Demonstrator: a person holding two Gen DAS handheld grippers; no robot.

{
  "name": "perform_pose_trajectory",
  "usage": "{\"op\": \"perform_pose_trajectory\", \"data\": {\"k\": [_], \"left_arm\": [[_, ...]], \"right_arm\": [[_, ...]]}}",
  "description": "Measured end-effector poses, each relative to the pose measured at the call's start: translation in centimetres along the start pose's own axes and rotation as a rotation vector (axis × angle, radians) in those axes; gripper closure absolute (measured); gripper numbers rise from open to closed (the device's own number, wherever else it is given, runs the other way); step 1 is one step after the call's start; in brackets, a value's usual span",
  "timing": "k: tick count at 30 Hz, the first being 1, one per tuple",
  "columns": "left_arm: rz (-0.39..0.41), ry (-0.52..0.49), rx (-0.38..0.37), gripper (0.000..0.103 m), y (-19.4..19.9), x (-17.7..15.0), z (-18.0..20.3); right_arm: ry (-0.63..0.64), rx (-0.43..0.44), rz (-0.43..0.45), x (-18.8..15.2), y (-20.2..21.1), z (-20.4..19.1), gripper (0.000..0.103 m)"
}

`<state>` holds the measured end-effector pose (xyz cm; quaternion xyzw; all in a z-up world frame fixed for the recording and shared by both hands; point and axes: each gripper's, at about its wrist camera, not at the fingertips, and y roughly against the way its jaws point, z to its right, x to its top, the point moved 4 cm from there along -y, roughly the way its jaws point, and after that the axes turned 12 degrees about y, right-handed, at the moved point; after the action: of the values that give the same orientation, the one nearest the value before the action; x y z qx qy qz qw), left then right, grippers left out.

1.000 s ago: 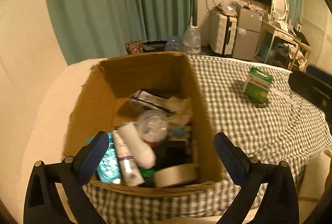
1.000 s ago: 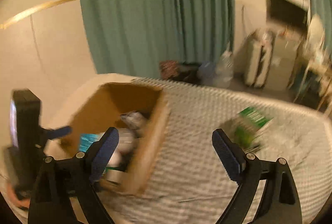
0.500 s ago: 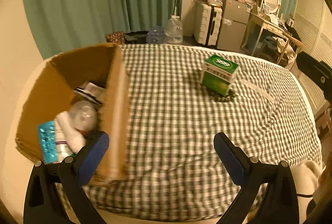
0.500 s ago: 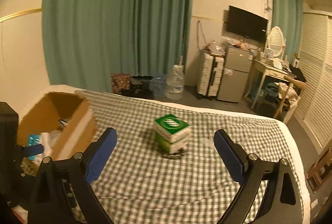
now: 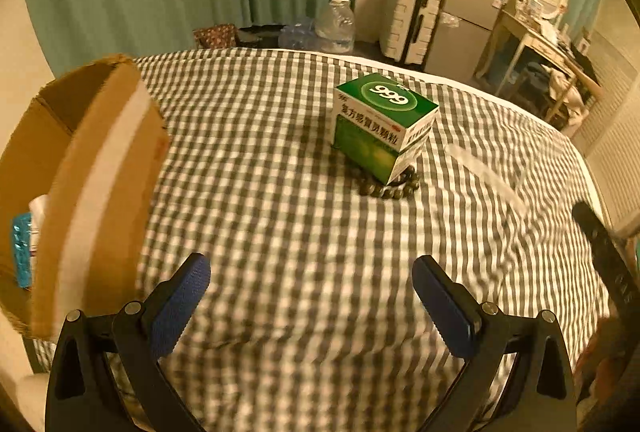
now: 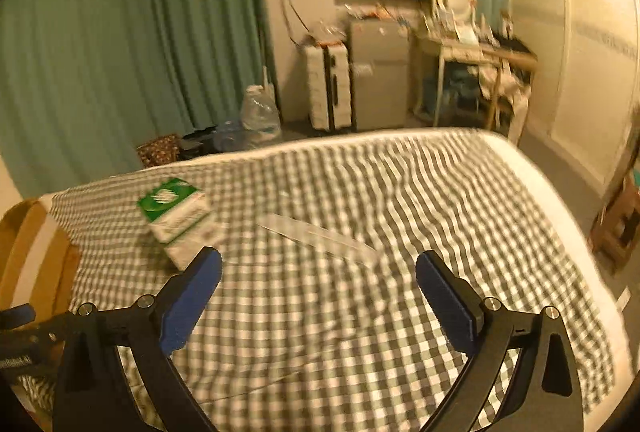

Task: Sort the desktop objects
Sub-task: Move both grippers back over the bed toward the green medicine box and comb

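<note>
we had swung both grippers away from the cardboard box (image 5: pixel 84 168), which a second before filled the middle of the left wrist view and now sat at the left edge of that frame, still holding the items already sorted into it. the green medicine box (image 5: pixel 382 124) had come to the upper middle of the left view, resting on a dark bead bracelet (image 5: pixel 390 188) on the checked cloth (image 5: pixel 280 224). to its right lay a clear ruler (image 5: pixel 486 178), flat on the cloth.

the left gripper (image 5: pixel 310 298) stood spread wide with nothing between its pads. the right gripper (image 6: pixel 318 296) was likewise wide apart and empty; its jaws had just been opening a little further. in the right view the ruler (image 6: pixel 316 232) lay just above the gap between the fingers, with the medicine box (image 6: pixel 176 216) at left centre, blurred.

we judged that one placement was finished and the next pick was starting, with three loose things left on the cloth. the right gripper seemed aimed at the ruler, which, being thin and flat, might be hard to pinch.
</note>
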<state>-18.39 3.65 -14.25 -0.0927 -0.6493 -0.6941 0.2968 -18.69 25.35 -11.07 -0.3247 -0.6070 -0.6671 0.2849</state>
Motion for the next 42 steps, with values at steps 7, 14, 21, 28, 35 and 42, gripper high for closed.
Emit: {"op": "perform_pose_trajectory", "data": {"k": [7, 14, 21, 28, 35, 42], "left_arm": [[0.04, 0.288, 0.063, 0.0, -3.8, 2.3, 3.7], [0.092, 0.354, 0.183, 0.0, -8.2, 5.1, 8.7], [0.008, 0.42, 0.321, 0.0, -13.4, 7.1, 9.1], [-0.058, 0.441, 0.228, 0.0, -14.5, 8.5, 3.2], [-0.125, 0.244, 0.142, 0.0, -13.1, 8.1, -3.9], [-0.136, 0.199, -0.002, 0.0, -11.8, 8.0, -7.7]], "right_arm": [[-0.254, 0.016, -0.069, -1.8, -4.9, 5.6, 0.005], [-0.018, -0.023, -0.093, -0.7, -9.1, 3.4, 0.005], [0.0, -0.01, -0.127, -1.0, -11.7, 4.2, 0.005], [0.043, -0.028, -0.127, -1.6, -11.8, 4.2, 0.005], [0.189, 0.092, -0.166, -1.4, -12.3, 1.5, 0.005], [0.366, 0.021, -0.238, -0.6, -15.9, -0.7, 0.005]]}}
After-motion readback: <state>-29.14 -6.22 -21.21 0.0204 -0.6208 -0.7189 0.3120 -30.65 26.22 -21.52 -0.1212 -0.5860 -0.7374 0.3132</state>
